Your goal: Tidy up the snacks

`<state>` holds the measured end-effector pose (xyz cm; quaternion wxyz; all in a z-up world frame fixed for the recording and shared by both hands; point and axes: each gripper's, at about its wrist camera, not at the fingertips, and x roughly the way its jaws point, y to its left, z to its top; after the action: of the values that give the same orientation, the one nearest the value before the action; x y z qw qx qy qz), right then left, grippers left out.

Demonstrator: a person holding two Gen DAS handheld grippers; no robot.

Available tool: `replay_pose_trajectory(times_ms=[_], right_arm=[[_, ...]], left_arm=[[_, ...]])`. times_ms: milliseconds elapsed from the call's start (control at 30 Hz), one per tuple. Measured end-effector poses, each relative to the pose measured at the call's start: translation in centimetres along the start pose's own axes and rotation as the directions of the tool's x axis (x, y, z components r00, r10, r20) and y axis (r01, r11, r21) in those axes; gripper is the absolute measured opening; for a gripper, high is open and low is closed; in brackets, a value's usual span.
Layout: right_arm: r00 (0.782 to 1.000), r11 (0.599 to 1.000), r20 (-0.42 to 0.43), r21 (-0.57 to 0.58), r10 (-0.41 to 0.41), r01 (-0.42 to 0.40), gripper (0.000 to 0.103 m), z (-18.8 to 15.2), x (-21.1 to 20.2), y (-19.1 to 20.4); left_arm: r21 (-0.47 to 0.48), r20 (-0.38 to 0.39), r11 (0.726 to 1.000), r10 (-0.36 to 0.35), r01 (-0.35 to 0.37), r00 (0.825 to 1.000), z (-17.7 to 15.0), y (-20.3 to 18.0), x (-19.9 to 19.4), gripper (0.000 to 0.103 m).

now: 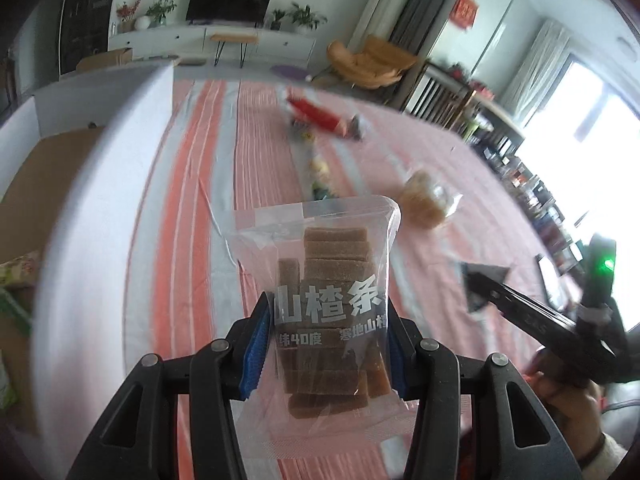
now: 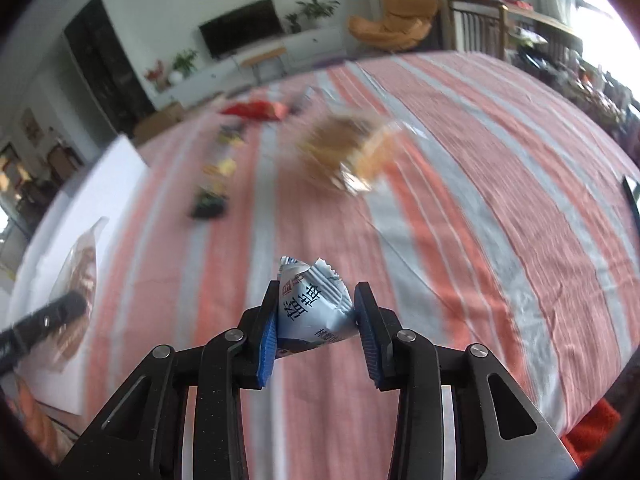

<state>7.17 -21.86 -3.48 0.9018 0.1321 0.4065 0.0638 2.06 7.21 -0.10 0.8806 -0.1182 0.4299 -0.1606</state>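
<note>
My left gripper point(image 1: 326, 344) is shut on a clear bag of brown hawthorn strips point(image 1: 328, 300) and holds it upright above the striped cloth, beside a white box wall point(image 1: 100, 200). My right gripper point(image 2: 316, 316) is shut on a small light-blue wrapped snack point(image 2: 314, 306) above the cloth. It also shows at the right of the left wrist view point(image 1: 480, 284). The bag of strips shows blurred at the left of the right wrist view point(image 2: 76, 280). A clear bag of golden pastry point(image 2: 348, 152) lies ahead on the cloth, also in the left wrist view point(image 1: 428, 200).
A red packet point(image 1: 320, 116) and several small wrapped sweets point(image 1: 320, 176) lie further along the striped cloth point(image 2: 480, 200). The white box has cardboard and green packets inside point(image 1: 16, 272). A dark flat object point(image 2: 632, 196) sits at the cloth's right edge.
</note>
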Motion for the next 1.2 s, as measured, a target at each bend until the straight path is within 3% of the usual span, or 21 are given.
replay_pose_trajectory(times_ms=[133, 267, 367, 500, 600, 700, 733, 767, 833, 933, 1000, 1100, 1133, 1200], right_arm=[[0.992, 0.992, 0.027, 0.010, 0.122, -0.122, 0.037, 1.9, -2.0, 3.1], [0.965, 0.963, 0.034, -0.070, 0.262, -0.259, 0.037, 3.7, -4.3, 9.4], [0.921, 0.913, 0.007, -0.137, 0.389, -0.384, 0.037, 4.7, -5.4, 15.4], [0.845, 0.814, -0.097, -0.232, 0.526, -0.533, 0.038, 3.7, -5.5, 24.6], [0.808, 0.758, -0.191, -0.282, 0.557, -0.588, 0.038, 1.5, -4.1, 30.0], [0.807, 0.741, -0.264, -0.322, 0.528, -0.590, 0.044, -1.3, -1.9, 33.6], [0.804, 0.738, -0.300, -0.324, 0.513, -0.592, 0.057, -2.0, -1.0, 34.2], [0.804, 0.741, -0.328, -0.323, 0.495, -0.588, 0.064, -2.5, -0.1, 34.5], [0.817, 0.757, -0.328, -0.322, 0.474, -0.569, 0.067, -2.8, 0.4, 33.6], [0.858, 0.792, -0.259, -0.335, 0.444, -0.511, 0.070, -2.5, 0.5, 30.2], [0.904, 0.837, -0.190, -0.341, 0.384, -0.427, 0.071, -2.2, 0.8, 26.8], [0.967, 0.911, -0.098, -0.325, 0.236, -0.256, 0.074, -2.3, 1.8, 20.5], [0.985, 0.937, -0.071, -0.307, 0.155, -0.170, 0.074, -2.5, 2.6, 17.7], [0.999, 0.963, -0.034, -0.268, 0.019, -0.027, 0.074, -3.0, 3.7, 13.4]], left_arm=[[-0.036, 0.096, 0.998, -0.047, 0.051, 0.994, 1.0, 0.4, -5.4, 0.049], [-0.040, 0.232, 0.998, -0.030, 0.040, 0.972, 2.4, 1.5, -11.3, 0.049], [-0.062, 0.316, 0.998, 0.043, -0.025, 0.948, 3.3, 3.7, -15.8, 0.049], [-0.167, 0.383, 0.971, 0.222, -0.169, 0.897, 3.2, 8.9, -20.5, 0.049], [-0.275, 0.330, 0.903, 0.411, -0.330, 0.849, 2.1, 14.0, -21.4, 0.050], [-0.294, 0.144, 0.796, 0.584, -0.529, 0.799, 0.9, 18.5, -18.9, 0.057], [-0.302, 0.060, 0.752, 0.628, -0.585, 0.776, 0.3, 20.3, -17.6, 0.063], [-0.312, 0.031, 0.738, 0.638, -0.598, 0.770, -0.1, 21.1, -17.1, 0.067], [-0.341, -0.003, 0.719, 0.644, -0.606, 0.765, -1.0, 22.5, -15.7, 0.076], [-0.364, 0.025, 0.715, 0.648, -0.597, 0.761, -1.4, 22.1, -15.3, 0.083], [-0.358, 0.076, 0.741, 0.629, -0.568, 0.773, -0.8, 20.8, -14.8, 0.090], [-0.332, 0.159, 0.800, 0.570, -0.500, 0.806, -0.2, 18.1, -14.5, 0.096], [-0.313, 0.187, 0.829, 0.533, -0.464, 0.825, 0.3, 16.7, -14.2, 0.097], [-0.259, 0.221, 0.887, 0.439, -0.381, 0.871, 1.6, 13.9, -13.0, 0.097]])
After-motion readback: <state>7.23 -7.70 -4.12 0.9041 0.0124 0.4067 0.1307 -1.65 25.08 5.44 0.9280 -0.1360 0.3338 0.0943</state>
